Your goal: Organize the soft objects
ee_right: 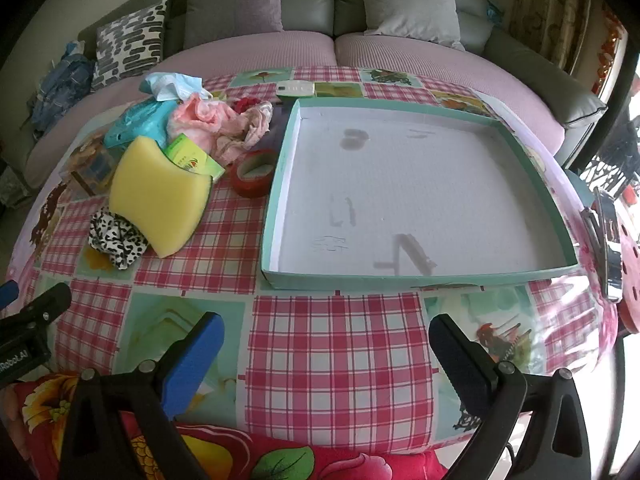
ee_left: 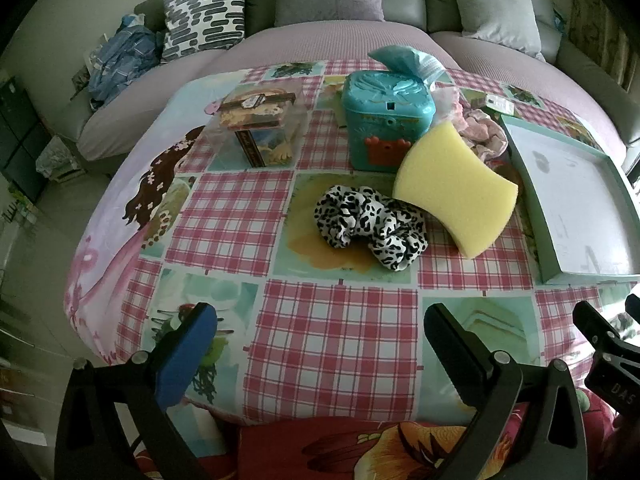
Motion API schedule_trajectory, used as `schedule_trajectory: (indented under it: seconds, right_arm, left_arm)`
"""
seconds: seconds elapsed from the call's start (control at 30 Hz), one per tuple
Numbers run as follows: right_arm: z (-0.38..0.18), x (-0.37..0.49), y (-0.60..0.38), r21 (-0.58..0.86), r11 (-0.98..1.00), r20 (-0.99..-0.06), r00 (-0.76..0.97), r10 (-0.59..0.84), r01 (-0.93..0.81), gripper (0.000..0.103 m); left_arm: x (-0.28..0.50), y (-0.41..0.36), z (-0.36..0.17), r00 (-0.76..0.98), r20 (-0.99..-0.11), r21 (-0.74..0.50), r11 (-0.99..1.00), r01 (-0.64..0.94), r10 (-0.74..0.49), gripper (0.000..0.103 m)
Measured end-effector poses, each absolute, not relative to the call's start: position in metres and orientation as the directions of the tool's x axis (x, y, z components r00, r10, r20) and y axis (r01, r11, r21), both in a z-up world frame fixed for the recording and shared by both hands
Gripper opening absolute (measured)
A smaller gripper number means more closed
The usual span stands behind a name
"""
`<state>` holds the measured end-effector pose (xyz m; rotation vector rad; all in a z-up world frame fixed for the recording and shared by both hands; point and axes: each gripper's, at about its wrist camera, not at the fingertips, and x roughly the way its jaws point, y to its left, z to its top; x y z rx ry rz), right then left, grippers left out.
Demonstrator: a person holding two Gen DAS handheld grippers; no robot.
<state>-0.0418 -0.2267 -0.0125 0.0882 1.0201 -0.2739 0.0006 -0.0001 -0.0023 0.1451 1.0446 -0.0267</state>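
A yellow sponge (ee_left: 454,190) (ee_right: 158,200) leans on a black-and-white leopard scrunchie (ee_left: 370,226) (ee_right: 114,238) in the middle of the checked tablecloth. A pink cloth heap (ee_left: 482,132) (ee_right: 218,128) lies behind them. To the right sits a shallow teal-rimmed tray (ee_left: 528,184) (ee_right: 276,184) with nothing in it. My left gripper (ee_left: 320,320) hovers open near the table's front edge, short of the scrunchie. My right gripper (ee_right: 326,330) hovers open in front of the tray. Neither holds anything.
A teal tin (ee_left: 386,128), a clear box of trinkets (ee_left: 258,120), a green packet (ee_right: 194,160), a red tape roll (ee_right: 254,176) and a white remote (ee_right: 296,89) share the table. A grey sofa with cushions (ee_right: 236,4) stands behind.
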Motion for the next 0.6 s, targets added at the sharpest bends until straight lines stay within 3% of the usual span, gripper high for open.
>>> schedule_trajectory:
  seconds: [0.6]
  right_arm:
    - [-0.0125,-0.0403,-0.2260,-0.053,0.959,-0.852,0.488,-0.189,0.279,0.103]
  left_arm:
    - [0.0007,-0.0009,-0.0033,0.502,-0.864,0.110,0.990,0.091,0.050,0.103]
